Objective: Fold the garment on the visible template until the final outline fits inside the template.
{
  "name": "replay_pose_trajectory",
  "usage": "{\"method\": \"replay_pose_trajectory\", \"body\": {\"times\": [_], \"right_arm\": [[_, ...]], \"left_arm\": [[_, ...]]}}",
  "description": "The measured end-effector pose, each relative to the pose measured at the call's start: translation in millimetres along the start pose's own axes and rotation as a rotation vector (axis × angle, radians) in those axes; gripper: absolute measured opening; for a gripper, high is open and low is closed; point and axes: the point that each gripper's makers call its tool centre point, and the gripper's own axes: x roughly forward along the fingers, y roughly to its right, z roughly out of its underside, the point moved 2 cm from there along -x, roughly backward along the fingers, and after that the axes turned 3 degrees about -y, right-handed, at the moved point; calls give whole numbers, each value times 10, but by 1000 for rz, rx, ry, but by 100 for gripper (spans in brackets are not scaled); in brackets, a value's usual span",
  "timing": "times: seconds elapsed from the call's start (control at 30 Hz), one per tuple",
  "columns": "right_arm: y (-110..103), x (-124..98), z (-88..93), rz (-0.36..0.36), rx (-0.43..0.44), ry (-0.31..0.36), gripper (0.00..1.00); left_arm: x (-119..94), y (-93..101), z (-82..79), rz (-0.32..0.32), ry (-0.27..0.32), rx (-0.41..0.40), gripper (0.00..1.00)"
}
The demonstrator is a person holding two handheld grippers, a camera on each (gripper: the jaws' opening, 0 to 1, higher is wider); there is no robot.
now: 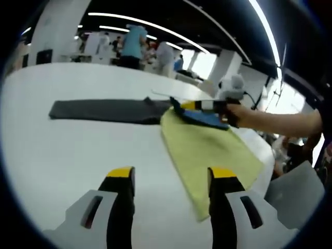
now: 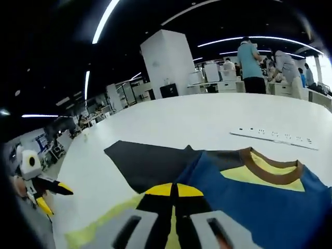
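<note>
Left gripper view: my left gripper (image 1: 168, 179) hangs nearest the lens, jaws spread wide and holding nothing, above the white table (image 1: 67, 155). Just ahead and to the right of it lies the yellow-green template (image 1: 207, 150), a flat cloth sheet. At its far end my right gripper (image 1: 205, 106), reaching in from the right in my hand (image 1: 236, 111), is at the blue garment (image 1: 207, 118), which sits bunched on the template's far edge. A dark grey cloth (image 1: 104, 110) stretches away to the left of it, beyond the template.

Right gripper view: my right gripper (image 2: 174, 191) has its yellow-tipped jaws pressed together; they appear clenched on an edge of the blue garment (image 2: 259, 207), though the pinch itself is hidden. The garment's yellow yoke and brown collar (image 2: 272, 165) lie ahead to the right, the dark grey cloth (image 2: 150, 163) ahead to the left, and a strip of template (image 2: 93, 228) shows beside the jaws. A white power strip (image 2: 275, 137) rests further off. My left gripper (image 2: 46, 194) waits far left.

I judge that a fold is in hand: the garment is not yet flat within the template. Next, the held edge wants carrying across and laying down square. No writing or brand is legible.
</note>
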Motion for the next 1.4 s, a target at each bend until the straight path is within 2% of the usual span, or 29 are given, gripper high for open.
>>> {"method": "replay_pose_trajectory", "body": {"times": [0.37, 0.6, 0.7, 0.87, 1.03, 1.27, 1.3, 1.4], "right_arm": [[-63, 124, 165, -24, 0, -48, 0], [-155, 79, 141, -45, -24, -22, 1], [-144, 35, 112, -42, -44, -1, 13], [-87, -59, 90, -42, -63, 31, 38], [-76, -176, 114, -44, -98, 35, 56], [-25, -362, 172, -53, -84, 39, 97], [-21, -388, 172, -52, -70, 46, 100], [25, -542, 238, -41, -92, 37, 100]], "left_arm": [[-2, -19, 8, -4, 6, -12, 53], [-1, -12, 16, -3, 4, -12, 53], [-1, -11, 11, -2, 6, -14, 53], [-1, -2, 2, 1, 7, -7, 53], [-4, -18, -6, 2, 14, -19, 53], [-2, -24, -34, 5, 27, -24, 54], [-1, -22, -36, 6, 28, -24, 54], [8, -21, -46, 8, 32, -23, 55]]}}
